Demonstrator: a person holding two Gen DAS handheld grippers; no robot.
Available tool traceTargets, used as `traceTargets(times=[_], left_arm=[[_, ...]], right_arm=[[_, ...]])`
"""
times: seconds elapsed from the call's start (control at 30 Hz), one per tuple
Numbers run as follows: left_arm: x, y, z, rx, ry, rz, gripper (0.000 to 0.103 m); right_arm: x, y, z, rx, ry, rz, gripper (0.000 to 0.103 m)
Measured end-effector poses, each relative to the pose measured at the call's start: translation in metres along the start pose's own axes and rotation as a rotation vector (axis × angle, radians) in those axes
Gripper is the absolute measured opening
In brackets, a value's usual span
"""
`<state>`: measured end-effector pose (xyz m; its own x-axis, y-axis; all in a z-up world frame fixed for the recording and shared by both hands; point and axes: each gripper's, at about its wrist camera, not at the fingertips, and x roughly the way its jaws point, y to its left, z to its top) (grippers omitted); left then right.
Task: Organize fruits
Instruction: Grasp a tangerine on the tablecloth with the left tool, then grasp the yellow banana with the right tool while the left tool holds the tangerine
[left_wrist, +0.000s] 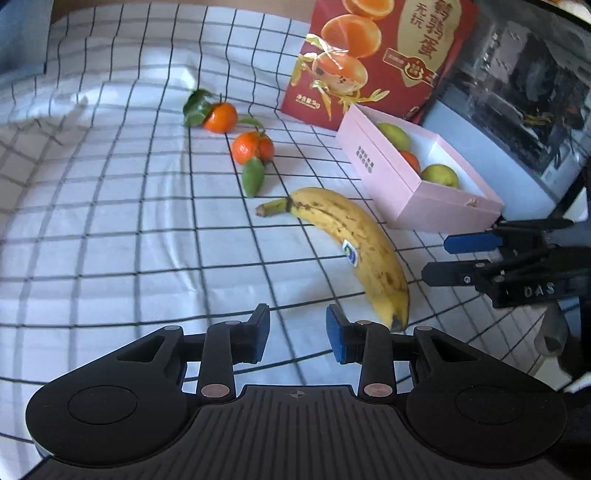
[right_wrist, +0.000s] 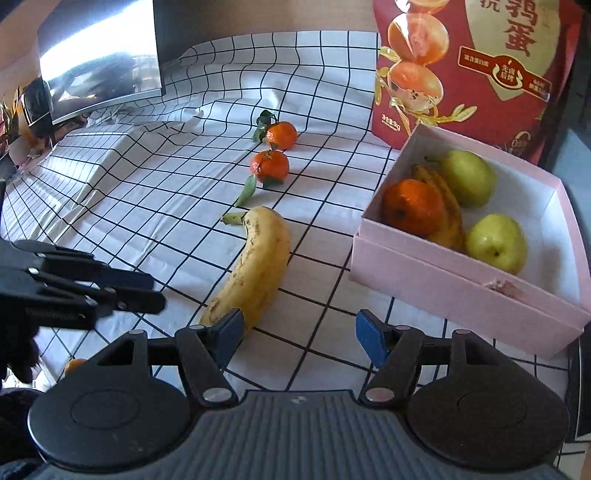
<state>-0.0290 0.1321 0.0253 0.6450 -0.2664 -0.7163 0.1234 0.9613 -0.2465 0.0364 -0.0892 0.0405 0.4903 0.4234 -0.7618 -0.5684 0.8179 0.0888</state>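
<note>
A spotted yellow banana (left_wrist: 351, 240) (right_wrist: 255, 266) lies on the checked cloth. Two tangerines with leaves (left_wrist: 220, 117) (left_wrist: 253, 147) lie beyond it, also in the right wrist view (right_wrist: 281, 135) (right_wrist: 269, 166). A pink box (left_wrist: 410, 192) (right_wrist: 461, 291) holds two green pears (right_wrist: 469, 177) (right_wrist: 496, 242), a tangerine (right_wrist: 413, 206) and a small banana (right_wrist: 445, 214). My left gripper (left_wrist: 297, 338) is open and empty, just left of the banana's near tip. My right gripper (right_wrist: 299, 338) is open and empty, with its left pad by the banana's near tip.
A red printed bag (left_wrist: 384, 55) (right_wrist: 469, 70) stands behind the box. A shiny dark appliance (left_wrist: 517, 103) sits to the right, and a monitor (right_wrist: 99, 55) at the back left. The cloth (left_wrist: 110, 221) is wrinkled on the left.
</note>
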Motion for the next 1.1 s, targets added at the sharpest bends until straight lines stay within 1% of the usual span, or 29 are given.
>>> traceTargets(times=[0.17, 0.23, 0.3, 0.33, 0.4, 0.43, 0.47, 0.57, 0.7, 0.8, 0.83, 0.87, 0.93, 1.03, 1.1], left_arm=[[-0.027, -0.006, -0.003, 0.124, 0.07, 0.006, 0.038], [-0.037, -0.01, -0.008, 0.165, 0.141, -0.024, 0.038], [-0.045, -0.014, -0.014, 0.175, 0.224, -0.076, 0.038], [-0.05, -0.017, -0.017, 0.186, 0.254, -0.089, 0.038], [-0.056, -0.025, -0.025, 0.212, 0.278, -0.079, 0.038], [-0.057, -0.027, -0.028, 0.215, 0.286, -0.074, 0.04], [-0.057, -0.028, -0.029, 0.212, 0.286, -0.069, 0.042], [-0.057, -0.031, -0.036, 0.186, 0.272, -0.067, 0.042], [-0.052, -0.039, -0.038, 0.207, 0.268, -0.076, 0.043], [-0.046, -0.044, -0.04, 0.219, 0.28, -0.091, 0.042], [-0.043, -0.047, -0.042, 0.224, 0.289, -0.096, 0.042], [-0.039, -0.049, -0.044, 0.231, 0.303, -0.099, 0.039], [-0.035, -0.052, -0.048, 0.258, 0.314, -0.08, 0.037], [-0.035, -0.053, -0.046, 0.239, 0.281, -0.078, 0.037], [-0.035, -0.049, -0.038, 0.209, 0.23, -0.068, 0.037]], right_arm=[[0.008, -0.005, -0.004, 0.014, 0.019, 0.018, 0.068], [0.01, -0.004, -0.005, 0.002, 0.027, 0.038, 0.068], [0.011, 0.001, -0.005, -0.025, 0.029, 0.055, 0.068], [0.011, 0.003, -0.005, -0.038, 0.03, 0.062, 0.068], [0.011, 0.006, -0.004, -0.068, 0.025, 0.066, 0.068], [0.011, 0.007, -0.004, -0.079, 0.024, 0.067, 0.068], [0.011, 0.007, -0.003, -0.086, 0.023, 0.07, 0.068], [0.011, 0.005, -0.003, -0.087, 0.022, 0.075, 0.068], [0.007, 0.007, -0.007, -0.093, 0.016, 0.081, 0.068], [0.002, 0.012, -0.011, -0.101, 0.013, 0.08, 0.068], [0.001, 0.013, -0.013, -0.103, 0.013, 0.079, 0.068], [-0.001, 0.014, -0.015, -0.105, 0.013, 0.074, 0.068], [-0.005, 0.015, -0.019, -0.105, 0.011, 0.066, 0.068], [-0.011, 0.012, -0.022, -0.095, 0.004, 0.05, 0.068], [-0.015, 0.009, -0.023, -0.084, -0.002, 0.036, 0.068]])
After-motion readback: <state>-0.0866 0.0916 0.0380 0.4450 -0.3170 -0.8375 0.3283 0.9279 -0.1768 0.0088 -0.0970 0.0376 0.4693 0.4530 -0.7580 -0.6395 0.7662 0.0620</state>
